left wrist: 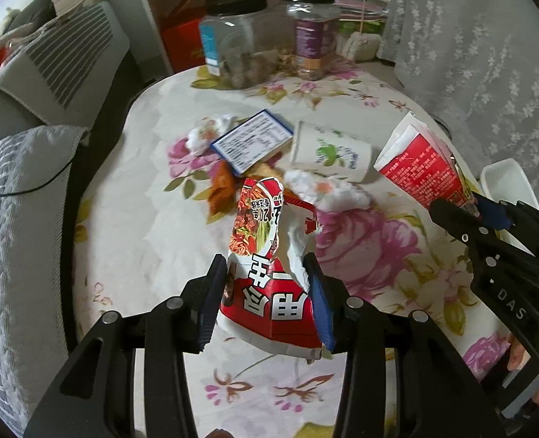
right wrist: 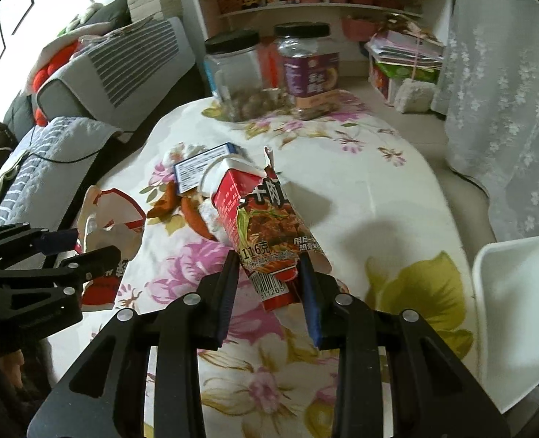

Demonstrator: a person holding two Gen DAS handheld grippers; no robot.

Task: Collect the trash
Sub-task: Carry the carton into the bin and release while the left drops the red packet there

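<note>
Flowers in pink and green cover the cloth on the tabletop (left wrist: 141,219), with a grey striped sofa (left wrist: 21,219) to one side and two big jars (left wrist: 233,36) at the far end.

From the left wrist view, the left tongs (left wrist: 266,292) pinch a torn red noodle box piece (left wrist: 269,284) between both pads, lifted off the cloth. Past it lie a white paper cup (left wrist: 328,153) on its side, a blue-edged box (left wrist: 251,140), crumpled tissue (left wrist: 328,189) and an orange wrapper (left wrist: 222,189), all close together. Off to the side, the right tongs (left wrist: 463,211) grip a second red carton piece (left wrist: 423,171). A white bin (left wrist: 507,179) shows behind them.

From the right wrist view, the right tongs (right wrist: 269,281) squeeze that red carton piece (right wrist: 266,226) by its barcode end, and it hangs above the cloth. The white bin (right wrist: 514,321) stands just past the tabletop edge. The left tongs (right wrist: 83,252) hold their torn piece (right wrist: 112,226) at the other side.
</note>
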